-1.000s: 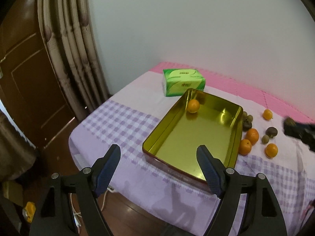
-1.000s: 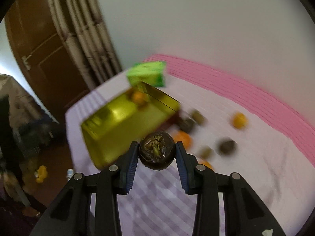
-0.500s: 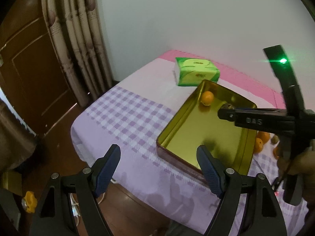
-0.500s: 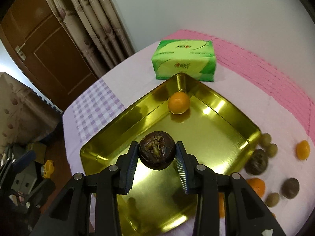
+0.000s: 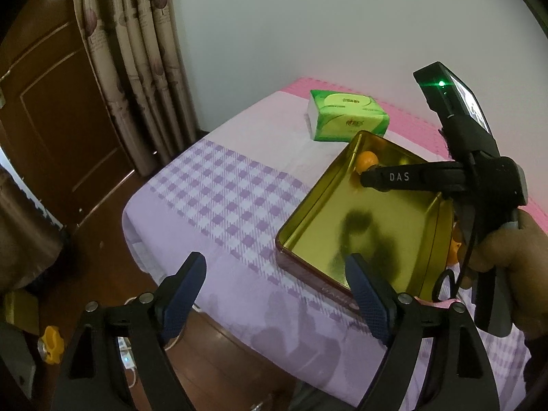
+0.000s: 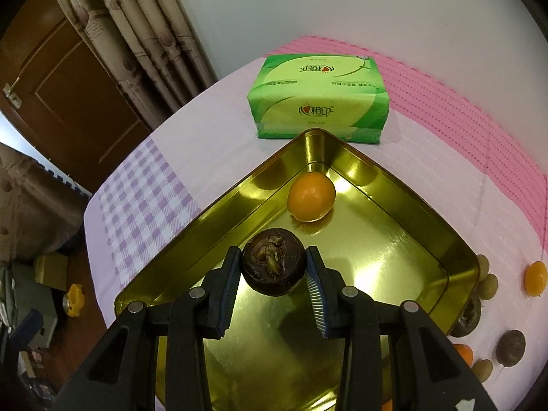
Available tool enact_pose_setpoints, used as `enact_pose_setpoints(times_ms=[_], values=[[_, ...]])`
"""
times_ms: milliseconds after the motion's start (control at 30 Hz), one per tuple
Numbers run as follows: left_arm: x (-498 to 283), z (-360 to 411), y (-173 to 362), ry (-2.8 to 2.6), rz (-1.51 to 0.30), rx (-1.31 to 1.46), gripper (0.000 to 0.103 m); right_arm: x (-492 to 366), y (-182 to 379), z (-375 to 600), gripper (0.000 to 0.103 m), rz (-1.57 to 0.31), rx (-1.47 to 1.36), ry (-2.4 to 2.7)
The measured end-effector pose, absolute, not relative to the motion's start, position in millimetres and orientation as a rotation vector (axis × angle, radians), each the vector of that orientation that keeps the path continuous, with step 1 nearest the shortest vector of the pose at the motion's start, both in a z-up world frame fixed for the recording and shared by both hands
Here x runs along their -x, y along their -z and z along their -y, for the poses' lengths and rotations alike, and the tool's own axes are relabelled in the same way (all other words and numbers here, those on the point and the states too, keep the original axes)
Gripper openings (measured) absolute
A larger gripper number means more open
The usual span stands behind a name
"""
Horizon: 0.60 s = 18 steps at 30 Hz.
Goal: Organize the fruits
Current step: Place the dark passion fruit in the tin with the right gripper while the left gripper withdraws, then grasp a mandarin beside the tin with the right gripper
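Right hand-held gripper point(image 6: 272, 274) clamps dark fruit point(image 6: 273, 265) above orange point(image 6: 311, 197)

Black tongs point(image 6: 272, 286) with blue ribbed pads point(image 6: 313, 291), silver screws, white "DAS" lettering

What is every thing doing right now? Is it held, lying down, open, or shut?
Dark brown fruit: held in the right gripper, above the tray.
Gold tray: open-topped, flat on the table, one orange inside.
Orange in tray: resting loose in the far corner.
Tissue pack: lying flat behind the tray.
Other fruits: still lying on the cloth beside the tray.
Left gripper: open, empty; its jaws have just been opening.
Door: shut.
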State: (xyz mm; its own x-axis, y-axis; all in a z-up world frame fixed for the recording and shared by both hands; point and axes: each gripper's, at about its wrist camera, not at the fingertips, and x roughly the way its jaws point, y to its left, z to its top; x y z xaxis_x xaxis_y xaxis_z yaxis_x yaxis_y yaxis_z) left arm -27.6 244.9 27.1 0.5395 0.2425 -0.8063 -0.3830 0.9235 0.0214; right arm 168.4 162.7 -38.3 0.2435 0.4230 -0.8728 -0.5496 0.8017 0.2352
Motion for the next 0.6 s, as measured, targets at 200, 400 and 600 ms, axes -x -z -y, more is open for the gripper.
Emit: enact_pose_setpoints(times_ms=[200,400,600], values=[[26,-246,-24,-0.372,-0.946,0.169,0.085,-172,41,-168,0.035,-1.156,0.119,-0.658],[26,-245,-24,-0.367,-0.953,0.168,0.086,-174,38,-168,0.037,-1.145,0.07,-0.672],[25,-245,-22,-0.369,-0.96,0.17,0.087,-173,18,-153,0.037,-1.088,-0.004,-0.689]])
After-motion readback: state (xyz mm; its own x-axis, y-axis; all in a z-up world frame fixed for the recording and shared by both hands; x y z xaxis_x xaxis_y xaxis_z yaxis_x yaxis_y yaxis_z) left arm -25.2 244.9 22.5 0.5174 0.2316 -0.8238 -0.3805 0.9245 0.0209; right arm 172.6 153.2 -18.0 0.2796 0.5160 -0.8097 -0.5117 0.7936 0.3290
